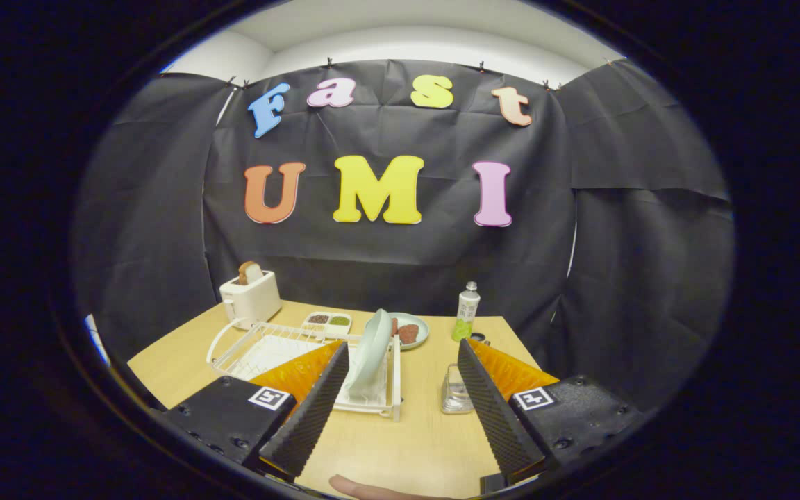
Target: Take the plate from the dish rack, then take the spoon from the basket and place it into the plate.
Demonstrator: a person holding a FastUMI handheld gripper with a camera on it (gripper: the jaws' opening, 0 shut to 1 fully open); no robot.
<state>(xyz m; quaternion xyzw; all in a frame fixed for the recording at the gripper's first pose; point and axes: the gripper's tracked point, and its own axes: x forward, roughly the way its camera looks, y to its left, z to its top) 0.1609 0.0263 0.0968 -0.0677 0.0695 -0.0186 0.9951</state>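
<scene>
On table (185, 364), toward near edge: gripper (400, 378) fingers spread wide, grasping nothing. Pale green plate (371, 351) upright in white dish rack (282, 347), just ahead of left finger. Toaster (250, 297) at far left corner; bottle (467, 311) near far edge

no readable text, bottle (467, 310) label too small, square markers on fingers (317, 410)

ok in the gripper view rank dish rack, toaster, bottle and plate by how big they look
1. dish rack
2. plate
3. toaster
4. bottle
Plate and toaster look close; the plate stands nearer, so that pair is unsure. The hand-held gripper is open.
</scene>
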